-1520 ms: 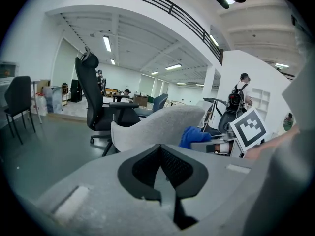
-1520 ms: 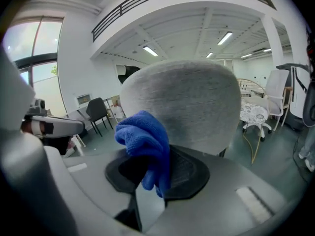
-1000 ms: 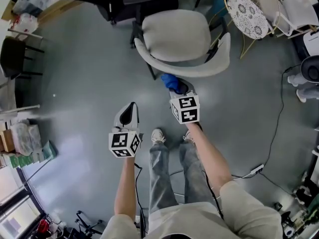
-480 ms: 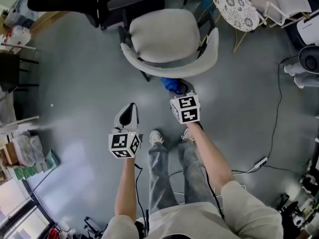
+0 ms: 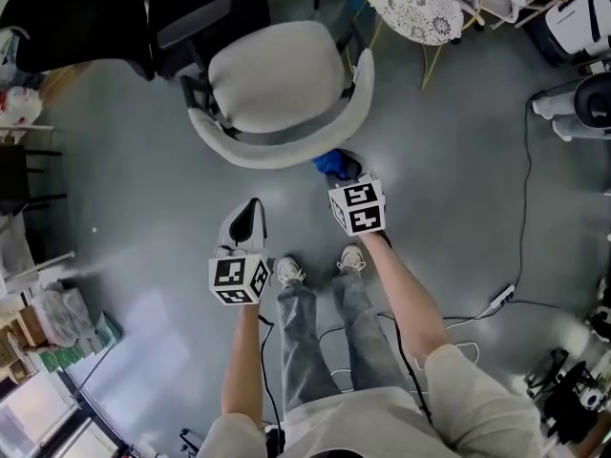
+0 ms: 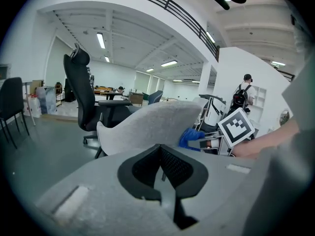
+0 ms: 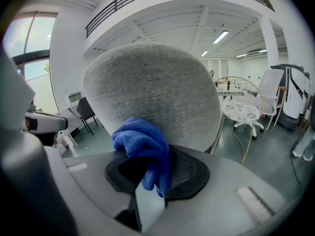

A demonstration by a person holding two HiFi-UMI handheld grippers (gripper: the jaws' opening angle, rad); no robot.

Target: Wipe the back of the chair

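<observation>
The grey floor (image 5: 143,179) took up most of the head view, with a black office chair (image 5: 143,17) and a round white table (image 5: 412,3) along its far edge. The pale chair (image 5: 277,151) stood just ahead of the person's feet, its curved back towards them and its seat beyond.

Judging by that position, the wipe was at most begun. The tool sat at the right end of the back's outer curve, and the long sweep round to the left end looked yet to be covered. Nothing on the fabric showed which parts had been wiped.

The left gripper (image 5: 250,213) hung low and well clear of the chair, its jaws together with nothing between them. It seemed to have no part in the job.

The right gripper (image 5: 346,172) reached forward under the rim of the back, jaws clamped on a blue cloth (image 7: 145,141). In its own view the back filled the space right behind the cloth. The bunched top of the cloth lay against the lower part of the shell, or just short of it; actual contact could not be settled. The cloth sat low on the back, with most of the surface above it and to the left.
</observation>
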